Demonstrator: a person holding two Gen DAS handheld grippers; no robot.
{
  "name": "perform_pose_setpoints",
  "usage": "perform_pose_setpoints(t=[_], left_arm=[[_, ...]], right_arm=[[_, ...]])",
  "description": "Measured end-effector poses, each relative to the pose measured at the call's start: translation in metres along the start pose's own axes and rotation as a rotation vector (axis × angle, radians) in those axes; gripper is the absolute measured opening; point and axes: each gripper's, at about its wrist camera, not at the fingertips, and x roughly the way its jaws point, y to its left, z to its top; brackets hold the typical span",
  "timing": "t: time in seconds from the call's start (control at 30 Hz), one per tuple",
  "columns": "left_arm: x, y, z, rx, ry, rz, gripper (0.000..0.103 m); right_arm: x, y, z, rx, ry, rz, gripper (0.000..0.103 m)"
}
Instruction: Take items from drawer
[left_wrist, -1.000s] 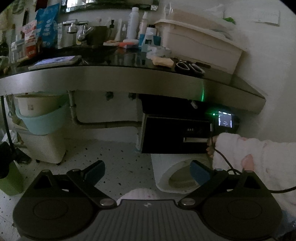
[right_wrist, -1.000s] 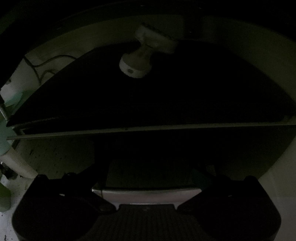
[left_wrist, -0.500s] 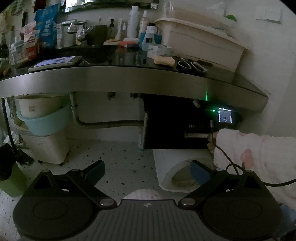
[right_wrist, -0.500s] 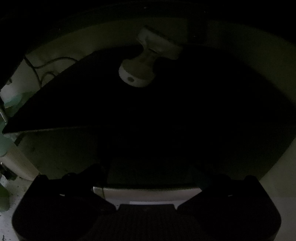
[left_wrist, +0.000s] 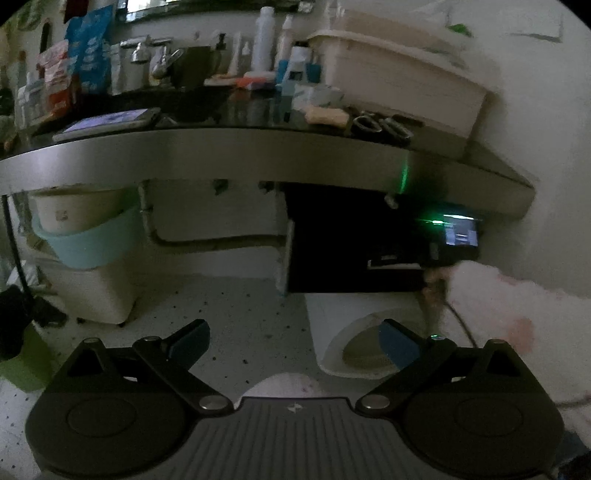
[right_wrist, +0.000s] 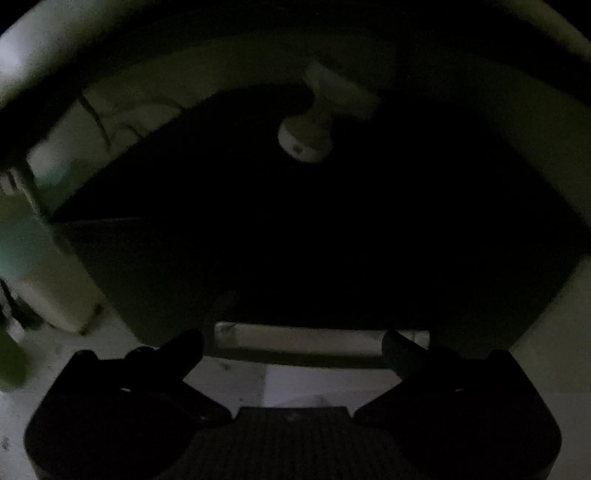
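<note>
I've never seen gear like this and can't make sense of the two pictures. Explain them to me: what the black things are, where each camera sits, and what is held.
There is no robot. A person holds a two-finger tool in each hand, and each tool carries a wide-angle camera looking out along its fingers.

The left view shows the left tool, open and empty, aimed at a counter cluttered with bottles, a phone and scissors. Under the counter is a dark cabinet; the person's sleeve reaches toward its drawer.

The right view is very dark. The right tool is open just before the drawer's pale handle, holding nothing. Deeper in, a small white object shows; what it is, I cannot tell.
</note>
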Motion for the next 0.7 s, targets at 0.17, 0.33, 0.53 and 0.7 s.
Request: perform_pose_setpoints(t=[0.17, 0.33, 0.53, 0.7], left_arm=[[0.007, -0.010, 0.005, 0.043, -0.025, -0.006, 0.099], [0.011, -0.023, 0.010, 0.079, -0.039, -0.025, 0.099], [0.018, -0.041, 0.017, 0.072, -0.037, -0.078, 0.099], [0.021, -0.057, 0.024, 0.059, -0.045, -0.075, 0.099]], right_arm=[[-0.043, -0.010, -0.003, 0.098, -0.045, 0.044, 0.103], [-0.105, -0.012, -0.013, 0.157, -0.077, 0.065, 0.103], [-0.167, -0.007, -0.025, 0.143, -0.054, -0.071, 0.103], [-0.197, 0.004, -0.022, 0.118, 0.015, -0.124, 0.103]])
